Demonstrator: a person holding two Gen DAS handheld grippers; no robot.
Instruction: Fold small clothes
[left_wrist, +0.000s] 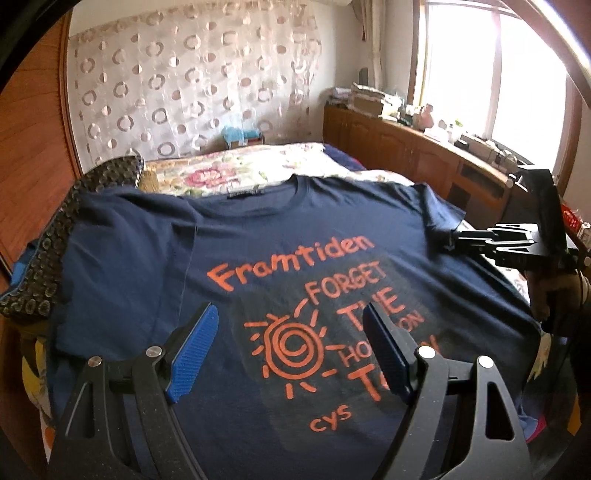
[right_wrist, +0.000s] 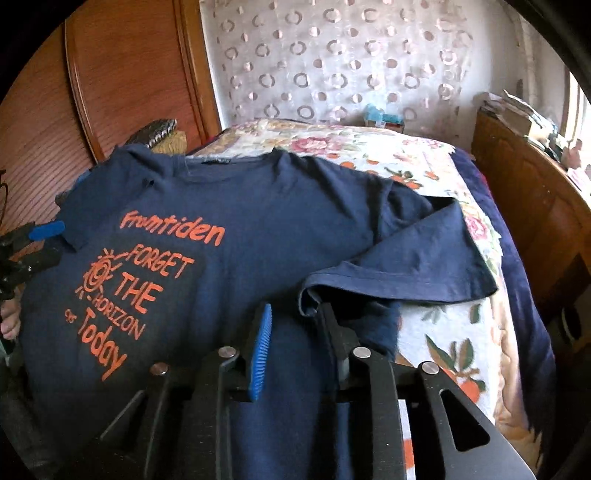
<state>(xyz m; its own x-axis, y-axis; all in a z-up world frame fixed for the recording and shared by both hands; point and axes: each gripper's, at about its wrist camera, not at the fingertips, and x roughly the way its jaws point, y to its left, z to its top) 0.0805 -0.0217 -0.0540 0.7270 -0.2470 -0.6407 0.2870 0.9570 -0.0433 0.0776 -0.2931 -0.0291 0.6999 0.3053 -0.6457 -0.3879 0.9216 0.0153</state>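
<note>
Right wrist view shows the right tongs (right_wrist: 295, 325) partly spread at the navy T-shirt's (right_wrist: 229, 206) sleeve hem (right_wrist: 369, 273) on the floral bedspread (right_wrist: 436, 173), pinching nothing, while the left tongs (left_wrist: 291, 332) hover spread wide above its orange print (left_wrist: 295, 343).

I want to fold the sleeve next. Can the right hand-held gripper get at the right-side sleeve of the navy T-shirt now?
Probably yes. The sleeve lies flat on the bedspread, its hem just ahead of the right hand-held gripper, with nothing between them.
</note>
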